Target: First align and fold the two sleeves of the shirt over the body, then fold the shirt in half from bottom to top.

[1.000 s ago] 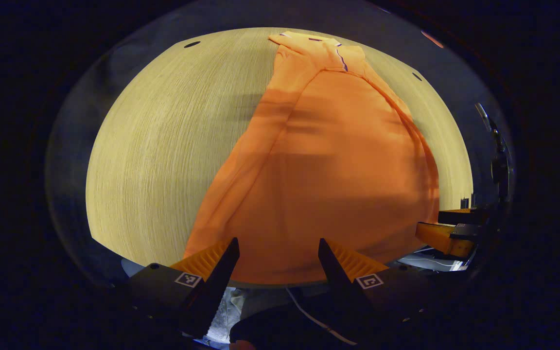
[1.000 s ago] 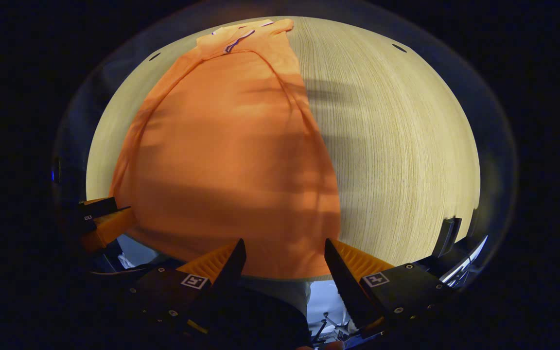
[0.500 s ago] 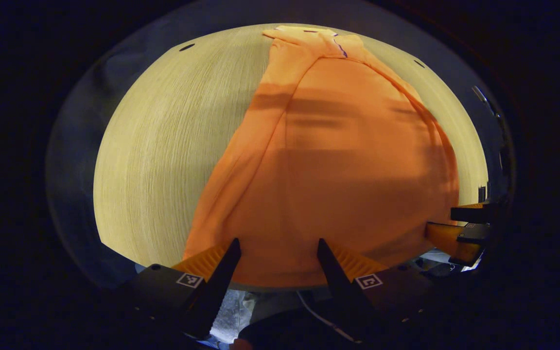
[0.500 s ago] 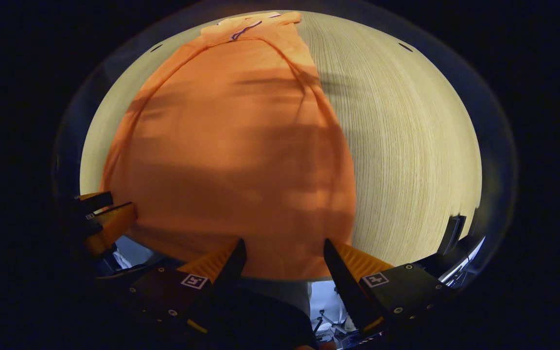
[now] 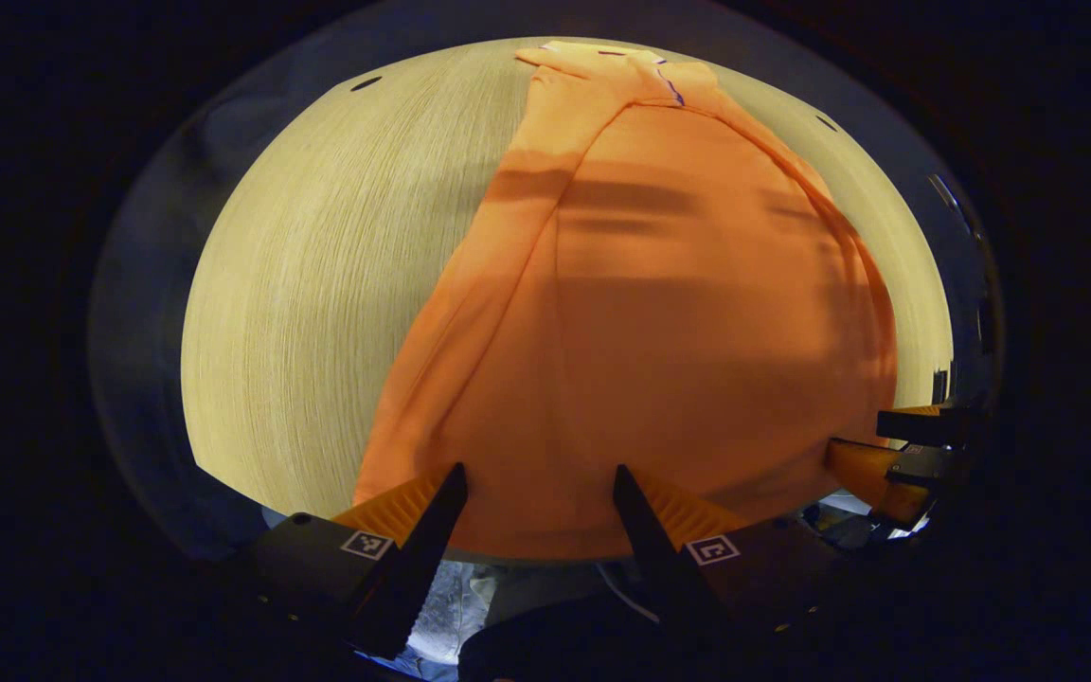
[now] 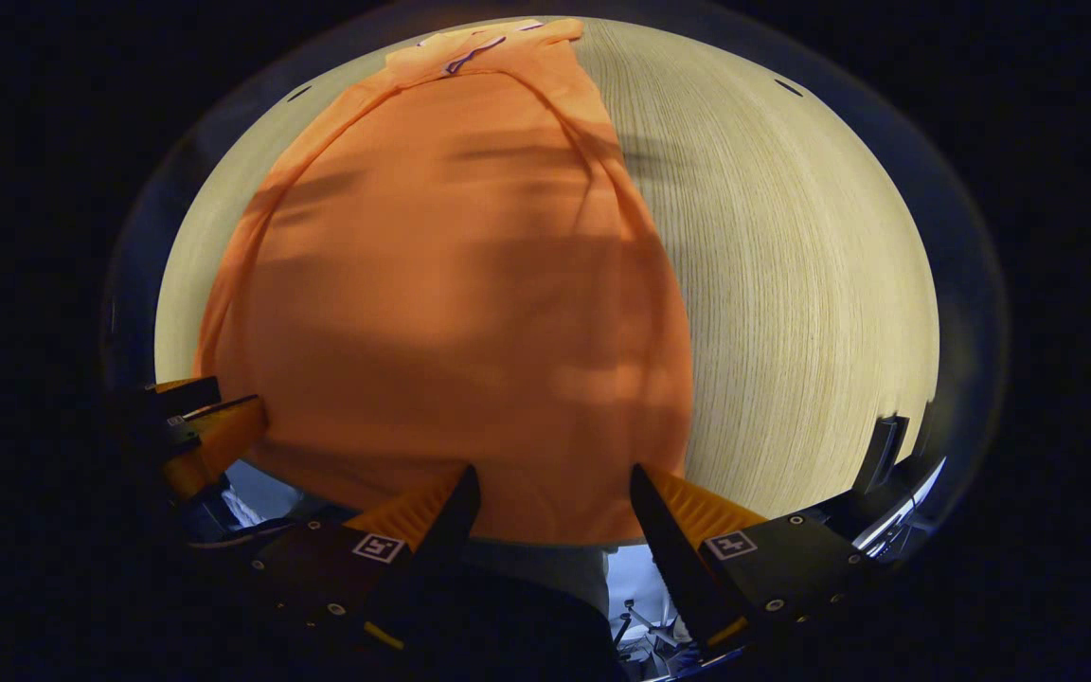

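An orange shirt (image 5: 640, 313) lies flat on the pale wooden table (image 5: 318, 284), collar at the far end, hem at the near edge. Both sleeves lie folded in over its body. In the left gripper view my left gripper (image 5: 538, 478) stands open just above the hem near the shirt's left corner. The right gripper view shows the same shirt (image 6: 451, 284) with my right gripper (image 6: 553, 478) open over the hem near its right corner. Each gripper also appears at the side of the other's view: the right gripper (image 5: 896, 445) and the left gripper (image 6: 195, 426).
The table's near edge (image 6: 792, 497) runs right under both grippers, with the floor below it. Bare wood lies left of the shirt in the left gripper view and on the table (image 6: 792, 284) right of it in the right gripper view. A dark object (image 6: 877, 455) stands at the table's right edge.
Both grippers have eased forward toward the hem, so the shirt looms larger. Their jaws stay open and the shirt has not moved.
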